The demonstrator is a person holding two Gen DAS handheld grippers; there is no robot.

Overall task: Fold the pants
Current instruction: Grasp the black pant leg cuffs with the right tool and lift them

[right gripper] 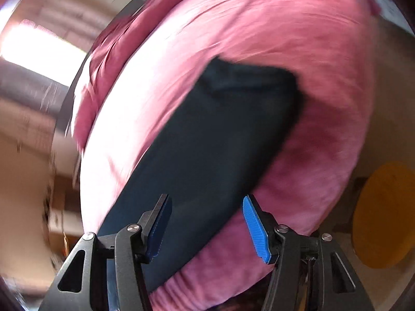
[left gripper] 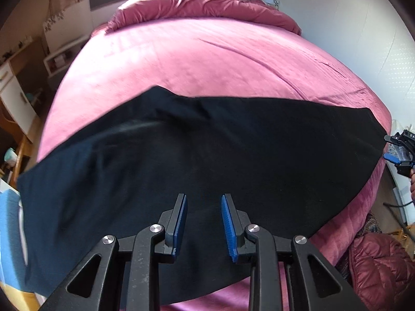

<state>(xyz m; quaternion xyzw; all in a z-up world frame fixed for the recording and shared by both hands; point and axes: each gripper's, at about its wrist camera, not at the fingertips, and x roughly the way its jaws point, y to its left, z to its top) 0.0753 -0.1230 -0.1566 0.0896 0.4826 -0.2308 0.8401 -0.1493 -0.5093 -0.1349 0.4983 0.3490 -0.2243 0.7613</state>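
Black pants (left gripper: pixel 197 160) lie flat across the near part of a pink bed (left gripper: pixel 197 59), stretched from left to right. My left gripper (left gripper: pixel 204 199) is open and empty just above the pants' near edge. My right gripper (left gripper: pixel 398 153) shows at the pants' right end. In the blurred right wrist view the right gripper (right gripper: pixel 206 199) is open and empty, with the pants (right gripper: pixel 220 134) running away from it over the bed (right gripper: pixel 259 26).
A bunched pink duvet (left gripper: pixel 202 2) lies at the head of the bed. Wooden furniture (left gripper: pixel 15 83) stands to the left. A dark red quilted jacket (left gripper: pixel 381 264) sits at lower right. A yellow round object (right gripper: pixel 384 215) is on the floor.
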